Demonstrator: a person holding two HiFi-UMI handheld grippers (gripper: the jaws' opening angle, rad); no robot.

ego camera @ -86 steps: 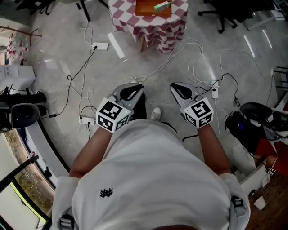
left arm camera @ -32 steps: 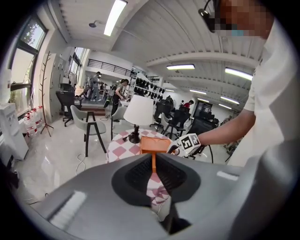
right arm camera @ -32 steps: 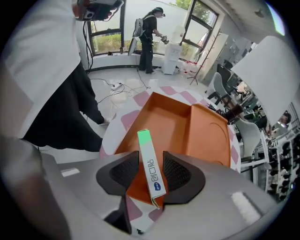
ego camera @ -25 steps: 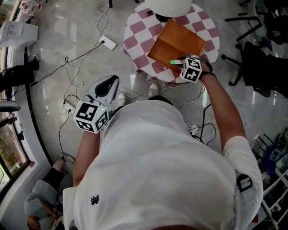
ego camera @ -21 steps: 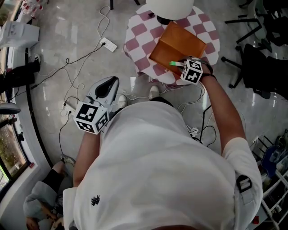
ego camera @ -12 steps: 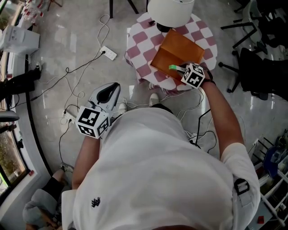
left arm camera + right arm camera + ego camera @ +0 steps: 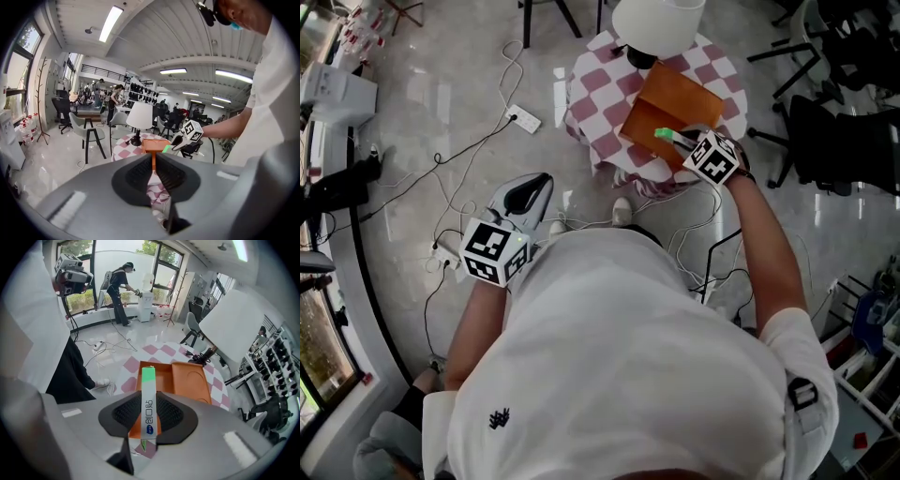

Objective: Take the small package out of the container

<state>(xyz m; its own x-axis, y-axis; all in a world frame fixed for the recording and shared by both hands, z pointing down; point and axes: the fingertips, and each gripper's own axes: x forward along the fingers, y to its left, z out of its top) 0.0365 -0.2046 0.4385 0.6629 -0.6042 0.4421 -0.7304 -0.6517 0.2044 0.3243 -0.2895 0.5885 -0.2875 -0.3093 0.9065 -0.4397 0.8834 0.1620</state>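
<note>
Right side: your right hand-held gripper (image 7: 149, 398) is clenched on the package (image 7: 148, 380). The pads press its two broad faces near the end with the blue logo, and the green end sticks out ahead of the jaws.
Left side: your left hand-held gripper (image 7: 153, 161) has its jaws drawn together with nothing between them. It hangs low over the floor, well apart from the bench (image 7: 586, 98).
Package place: it is in your right jaws, above the near part of the orange container (image 7: 675, 94). The container lies open on the checked bench, just beside the lamp (image 7: 656, 21).
Clearance: the green tip looks lifted off the container floor, but neither view shows the gap plainly, so treat it as possibly touching.
Handling: I judge it a light, slim, glossy pack with thin walls. It should dent under a hard squeeze and slide if held too loosely.
Where to hold: across the flat faces, as you do now. A hold nearer the middle would let it swing less than this hold near one end.
Next move: raise it straight up, then carry it away past the container's rim.
</note>
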